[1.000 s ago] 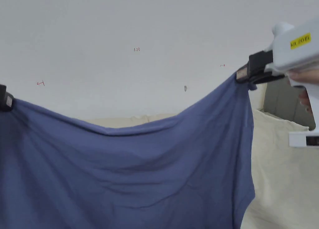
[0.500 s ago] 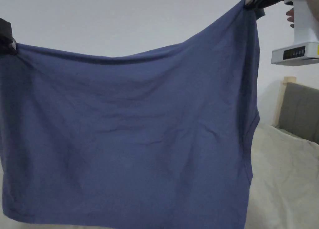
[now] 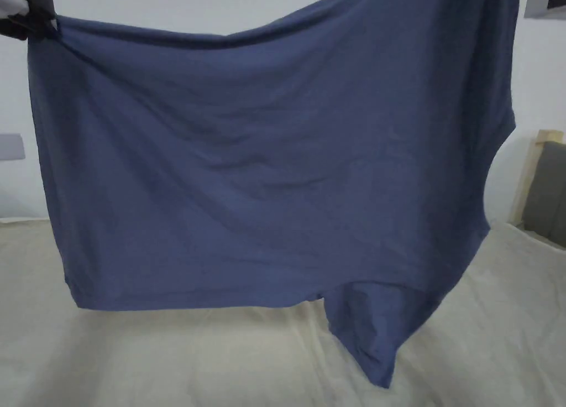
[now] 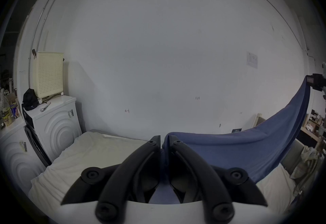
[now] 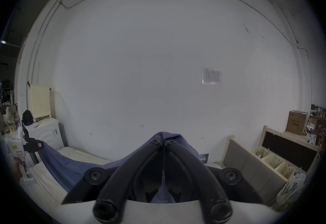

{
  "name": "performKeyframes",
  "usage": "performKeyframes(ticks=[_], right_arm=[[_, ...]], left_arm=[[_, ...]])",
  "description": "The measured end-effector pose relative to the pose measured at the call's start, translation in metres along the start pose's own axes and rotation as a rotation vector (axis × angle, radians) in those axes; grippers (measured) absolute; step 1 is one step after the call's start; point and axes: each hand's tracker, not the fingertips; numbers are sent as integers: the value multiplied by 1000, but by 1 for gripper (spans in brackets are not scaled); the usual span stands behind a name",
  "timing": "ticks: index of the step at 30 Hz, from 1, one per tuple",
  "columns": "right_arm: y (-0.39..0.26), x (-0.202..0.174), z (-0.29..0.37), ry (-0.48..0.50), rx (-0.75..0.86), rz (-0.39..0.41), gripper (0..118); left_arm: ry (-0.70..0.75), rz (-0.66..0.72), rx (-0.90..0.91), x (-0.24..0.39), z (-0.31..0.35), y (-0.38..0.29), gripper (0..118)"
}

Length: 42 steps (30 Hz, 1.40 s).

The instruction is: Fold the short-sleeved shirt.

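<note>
Item: blue cotton short-sleeved shirt (image 3: 265, 165), hung betw. left tool (image 4: 162, 141) & right tool (image 5: 163, 140), each pinching a top corner; step: spread out; next: lower flat onto cream bed (image 3: 166, 358) below tools.

Cream bed (image 3: 166, 358); washing machine (image 4: 56, 122); perforated basket (image 4: 48, 74).

Blue shirt (image 3: 265, 165) spread, hanging above bed

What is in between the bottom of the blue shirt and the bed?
Nothing. In the head view the shirt hangs in the air, and only bare wall shows between its bottom edge and the bed.
</note>
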Motion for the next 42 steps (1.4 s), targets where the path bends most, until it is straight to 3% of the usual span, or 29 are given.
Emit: performKeyframes(ticks=[3,7,11,15,21,24,31,33,37,42], right_arm=[[-79,6,-15,15,-106,-40,0],[-224,13,-16,132,-312,-59,0],[-379,9,17,134,-539,-83,0],[-486,13,68,157,-697,-128,0],[-504,41,159,199,-642,-194,0],[-476,49,206,239,-547,-166,0],[-435,66,303,239,-464,-171,0],[-439,70,317,234,-491,-176,0],[-469,73,325,254,-690,-89,0],[-526,78,314,209,-853,36,0]], left_arm=[[-5,5,-27,4,-12,-62,8],[-8,20,-149,2,-24,-176,8],[-42,42,-301,3,-11,-289,8],[-57,50,-398,-7,21,-372,8],[-41,114,-354,-32,108,-400,8],[-59,111,-301,-33,155,-391,8],[-89,61,-439,-28,230,-401,8],[-70,35,-458,-26,246,-409,8],[-39,-45,-560,-26,255,-434,8],[-35,-26,-586,-32,259,-459,8]])
